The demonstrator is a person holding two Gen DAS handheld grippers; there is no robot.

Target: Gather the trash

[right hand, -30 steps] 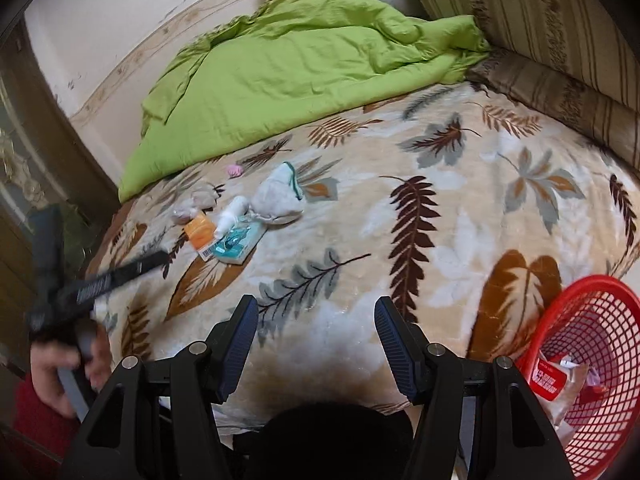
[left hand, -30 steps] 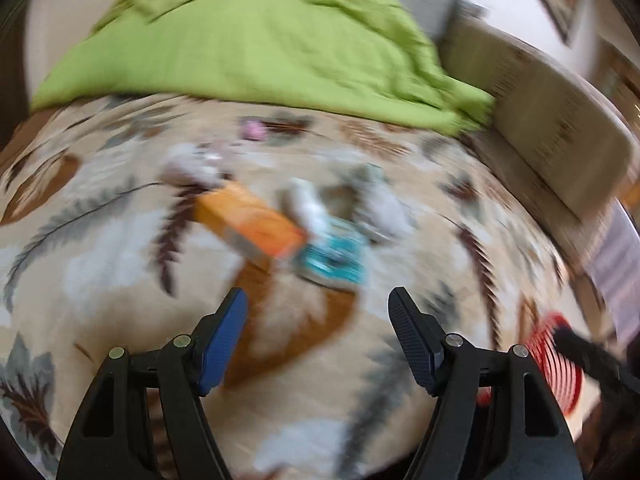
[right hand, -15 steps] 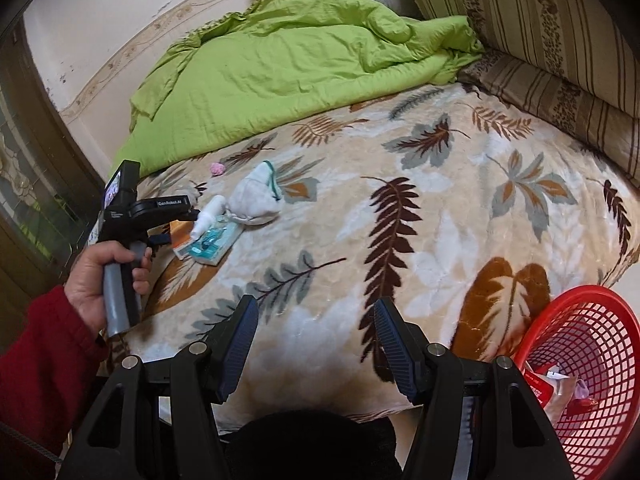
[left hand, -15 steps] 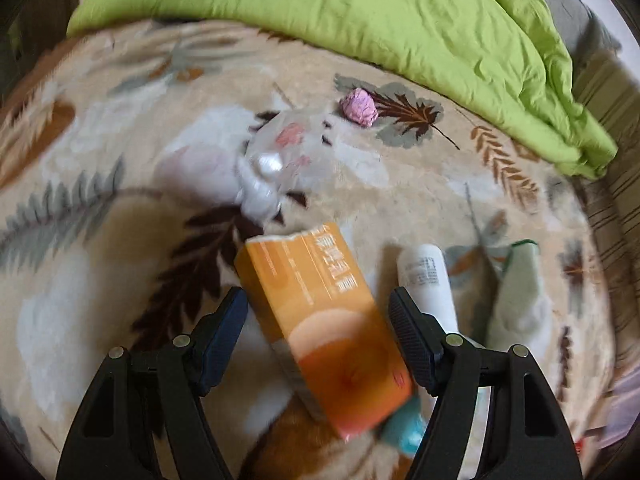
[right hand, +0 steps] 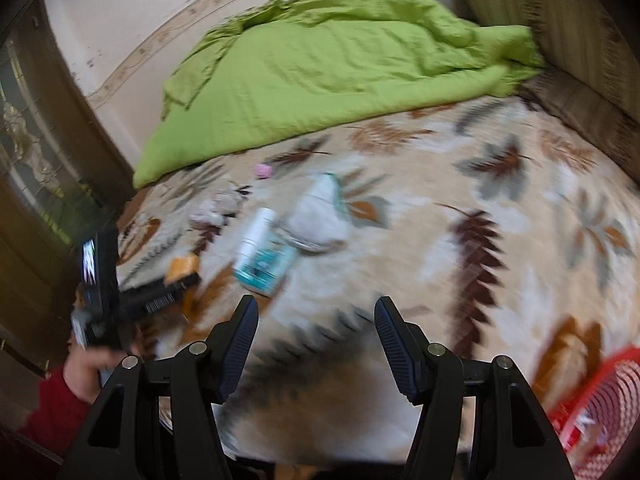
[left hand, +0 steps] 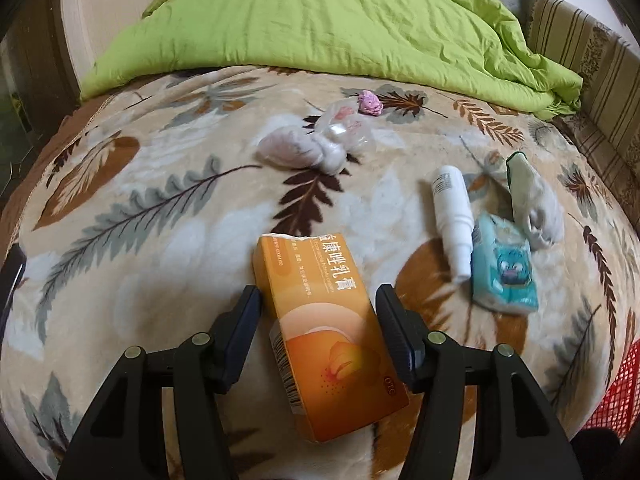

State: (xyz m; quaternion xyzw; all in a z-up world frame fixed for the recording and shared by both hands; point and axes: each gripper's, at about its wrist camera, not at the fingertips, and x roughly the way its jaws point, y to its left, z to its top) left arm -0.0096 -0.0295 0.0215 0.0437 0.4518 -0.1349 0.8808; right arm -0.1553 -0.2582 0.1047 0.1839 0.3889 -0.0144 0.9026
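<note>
Left gripper (left hand: 318, 320): jaws spread, straddling the near half of an orange box (left hand: 328, 328) without visibly touching it. Right gripper (right hand: 316, 332): jaws spread, nothing between them, hanging above the leaf-print blanket (right hand: 480, 240); view blurred. Orange box: lies flat on the blanket near its front-left edge, far end torn. Right of it: white bottle (left hand: 452, 216), touching a teal tissue pack (left hand: 504, 272), with a crumpled white bag (left hand: 532, 200) just beyond. Farther back: knotted clear bag (left hand: 308, 148), pink wad (left hand: 370, 102). Green duvet (left hand: 340, 20) at the far end. Red basket (right hand: 596, 404) at the front right, holding wrappers.
</note>
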